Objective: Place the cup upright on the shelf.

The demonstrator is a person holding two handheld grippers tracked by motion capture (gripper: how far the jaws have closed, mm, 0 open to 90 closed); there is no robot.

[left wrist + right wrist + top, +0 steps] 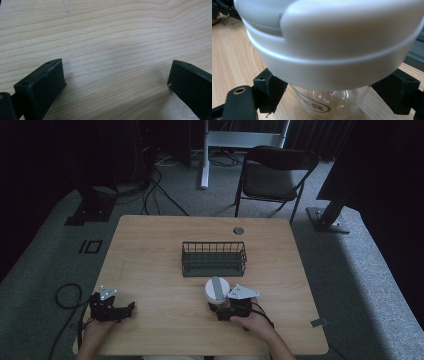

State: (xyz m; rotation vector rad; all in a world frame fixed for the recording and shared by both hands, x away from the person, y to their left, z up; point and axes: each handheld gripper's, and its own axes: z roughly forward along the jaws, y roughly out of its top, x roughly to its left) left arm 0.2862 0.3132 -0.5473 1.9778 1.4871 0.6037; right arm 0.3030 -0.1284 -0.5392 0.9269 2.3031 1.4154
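1. The right gripper point(220, 309) has its jaws on either side of a clear jar point(329, 102) with a white lid point(217, 289), gripping the glass below the lid so the wide top cannot slip down through.
2. The wire basket point(214, 258) sits just beyond that gripper, probably where the jar is headed.
3. The left gripper point(116, 82) rests with jaws spread apart over bare table point(105, 32), holding nothing, well off to the side.

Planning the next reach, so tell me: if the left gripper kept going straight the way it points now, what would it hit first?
Probably just the bare wooden table; the left gripper angles down at it, jaws open.
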